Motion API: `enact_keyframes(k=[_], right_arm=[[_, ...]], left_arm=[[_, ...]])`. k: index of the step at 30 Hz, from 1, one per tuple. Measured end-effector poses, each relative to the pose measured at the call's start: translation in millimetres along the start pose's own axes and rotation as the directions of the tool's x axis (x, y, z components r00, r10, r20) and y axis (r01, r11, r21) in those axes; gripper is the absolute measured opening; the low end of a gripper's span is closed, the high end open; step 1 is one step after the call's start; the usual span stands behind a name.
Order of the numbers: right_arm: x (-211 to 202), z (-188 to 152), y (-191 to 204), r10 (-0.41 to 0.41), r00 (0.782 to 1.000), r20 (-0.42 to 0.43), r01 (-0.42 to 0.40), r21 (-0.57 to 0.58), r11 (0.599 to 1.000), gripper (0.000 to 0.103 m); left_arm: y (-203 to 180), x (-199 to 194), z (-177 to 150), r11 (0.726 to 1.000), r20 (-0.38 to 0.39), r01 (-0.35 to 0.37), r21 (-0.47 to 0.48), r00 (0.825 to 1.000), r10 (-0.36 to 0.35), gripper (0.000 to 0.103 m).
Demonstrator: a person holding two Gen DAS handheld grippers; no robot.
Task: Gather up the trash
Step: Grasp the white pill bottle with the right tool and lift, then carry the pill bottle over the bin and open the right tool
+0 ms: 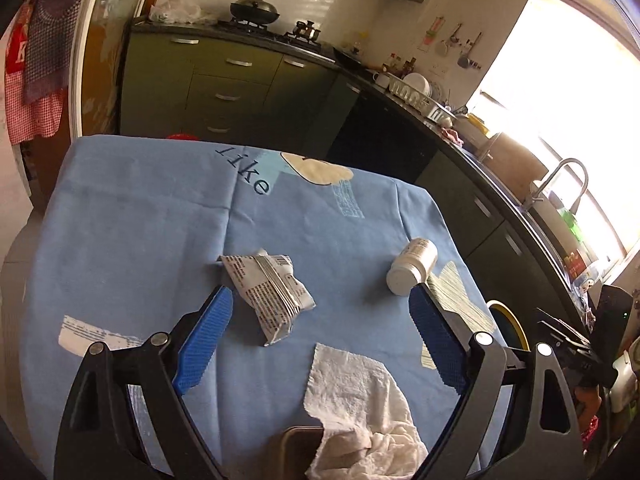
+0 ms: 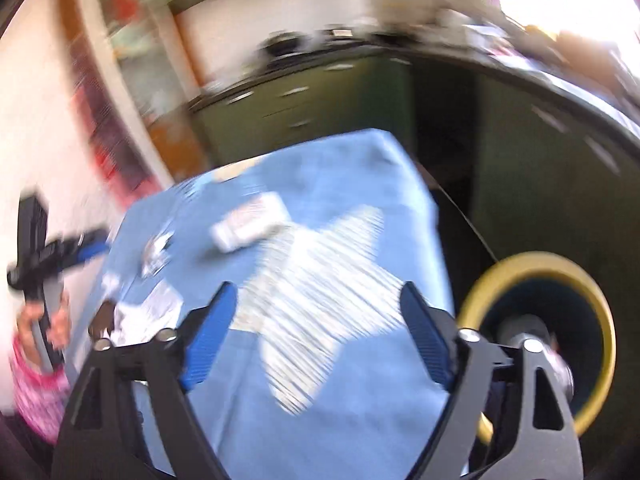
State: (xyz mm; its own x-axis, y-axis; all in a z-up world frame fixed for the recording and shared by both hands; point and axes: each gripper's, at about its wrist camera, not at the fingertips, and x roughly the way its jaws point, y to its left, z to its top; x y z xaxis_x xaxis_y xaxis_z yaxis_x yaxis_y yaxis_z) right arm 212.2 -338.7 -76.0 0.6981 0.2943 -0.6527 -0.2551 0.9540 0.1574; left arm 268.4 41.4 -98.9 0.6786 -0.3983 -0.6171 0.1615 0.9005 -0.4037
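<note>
blue cloth [image 1: 160, 240] with pale printed patches covers the table, and it serves as the reference here. on the cloth, near its middle, lies a crumpled printed wrapper [image 1: 268, 292]; toward the cloth's right edge a small white bottle [image 1: 412, 266] lies on its side, well apart from the wrapper; at the cloth's near edge a crumpled white paper towel [image 1: 360, 408] lies. a yellow-rimmed bin [image 2: 560, 320] stands just off the cloth's right edge. left claw [image 1: 320, 312] is over the cloth's near half, jaws wide apart, nothing between them. right claw [image 2: 316, 308], view blurred, is over the cloth's right part, jaws wide apart, empty.
</note>
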Motion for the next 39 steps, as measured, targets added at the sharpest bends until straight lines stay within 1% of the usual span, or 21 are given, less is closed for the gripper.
enact_keyframes(k=[1, 3, 5, 7, 10, 15, 20, 23, 32, 34, 36, 39], right_arm=[[11.8, 5.9, 16.2, -0.003, 1.0, -0.005, 0.002, -0.098, 0.995, 0.091], [29.0, 13.1, 35.3, 0.004, 1.0, -0.012, -0.006, -0.212, 0.977, 0.093], [47.5, 21.5, 43.3, 0.015, 0.999, -0.028, -0.023, -0.278, 0.96, 0.096], [65.6, 30.6, 46.2, 0.041, 0.998, -0.054, -0.055, -0.306, 0.95, 0.096], [89.2, 45.3, 44.4, 0.087, 0.992, -0.094, -0.111, -0.302, 0.947, 0.096], [124.3, 56.9, 51.4, 0.077, 0.988, -0.131, -0.117, -0.326, 0.938, 0.096], [152.5, 57.6, 52.5, 0.06, 0.983, -0.173, -0.116, -0.336, 0.935, 0.096], [160.8, 57.1, 51.9, 0.057, 0.982, -0.18, -0.113, -0.322, 0.94, 0.096], [172.5, 59.5, 57.1, 0.057, 0.979, -0.195, -0.115, -0.301, 0.947, 0.096], [170.3, 59.4, 58.0, 0.056, 0.98, -0.19, -0.112, -0.298, 0.948, 0.081], [168.3, 58.7, 60.1, 0.038, 0.982, -0.184, -0.093, -0.302, 0.949, 0.081], [158.9, 55.3, 67.3, 0.019, 0.987, -0.162, -0.072, -0.334, 0.94, 0.081]], left_arm=[[4.0, -4.4, -1.5, 1.0, 0.021, 0.011, -0.004, 1.0, -0.011, 0.091], [10.5, -11.5, -2.5, 0.999, 0.057, 0.033, -0.009, 0.998, -0.033, 0.092], [14.5, -19.6, -2.5, 0.999, 0.081, 0.045, -0.012, 0.996, -0.044, 0.095], [19.0, -24.0, -3.5, 0.998, 0.099, 0.063, -0.019, 0.993, -0.061, 0.096], [23.5, -25.9, -6.1, 0.997, 0.104, 0.074, -0.029, 0.992, -0.071, 0.098], [17.4, -18.6, -11.0, 0.998, 0.088, 0.06, 0.005, 0.994, -0.06, 0.098], [5.2, -17.3, -15.5, 0.997, 0.089, 0.049, 0.063, 0.995, -0.054, 0.098], [-0.1, -17.3, -16.9, 0.995, 0.091, 0.048, 0.086, 0.994, -0.056, 0.098], [-3.6, -16.4, -18.8, 0.993, 0.08, 0.064, 0.101, 0.994, -0.073, 0.098], [-3.8, -16.1, -19.0, 0.993, 0.079, 0.065, 0.102, 0.994, -0.074, 0.098], [-3.4, -16.3, -19.0, 0.993, 0.079, 0.067, 0.102, 0.994, -0.075, 0.098], [-3.5, -16.0, -19.4, 0.993, 0.076, 0.068, 0.1, 0.994, -0.076, 0.098]])
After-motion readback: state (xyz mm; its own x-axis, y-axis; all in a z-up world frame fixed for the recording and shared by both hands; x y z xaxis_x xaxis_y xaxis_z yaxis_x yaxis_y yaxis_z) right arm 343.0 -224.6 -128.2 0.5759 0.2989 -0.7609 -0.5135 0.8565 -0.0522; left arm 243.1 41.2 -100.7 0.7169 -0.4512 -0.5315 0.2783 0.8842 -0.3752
